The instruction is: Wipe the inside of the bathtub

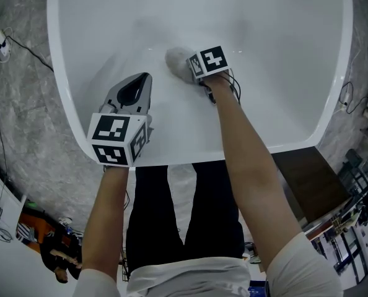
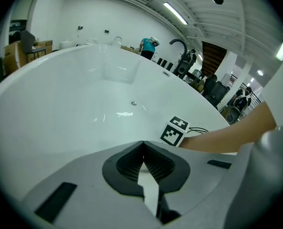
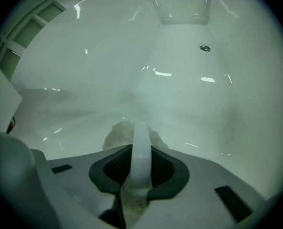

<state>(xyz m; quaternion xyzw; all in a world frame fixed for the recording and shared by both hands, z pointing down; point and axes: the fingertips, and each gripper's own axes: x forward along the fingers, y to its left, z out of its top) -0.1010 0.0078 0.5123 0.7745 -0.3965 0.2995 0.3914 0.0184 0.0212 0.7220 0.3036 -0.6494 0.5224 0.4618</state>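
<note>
Inside the white bathtub (image 1: 277,67), low on the sloping inner wall, the right gripper (image 3: 140,150) is clamped on the white strap (image 3: 140,130) of a fuzzy, pale grey wiping pad (image 3: 115,134). The strap runs upright between the two dark jaw pads, and the wiping pad lies just past the jaw tips, against the tub surface. From the head view the wiping pad shows as a soft grey lump right beside the right gripper's marker cube (image 1: 208,61), and the person's right forearm (image 1: 246,141) stretches down over the near rim to reach it. The left gripper (image 1: 141,81) hangs over the near left part of the tub, well apart from the wiping pad. Its jaws are closed tip to tip with nothing between them; only a sliver of white tub shows through the gap behind the tips. Whether it touches the tub wall cannot be told. A small round metal fitting (image 3: 205,47) sits higher on the far wall, above bright streaks of reflected light. Outside the tub, grey marbled floor (image 1: 23,110) surrounds the rim, and a thin black cable (image 1: 24,46) trails across it on the left.
</note>
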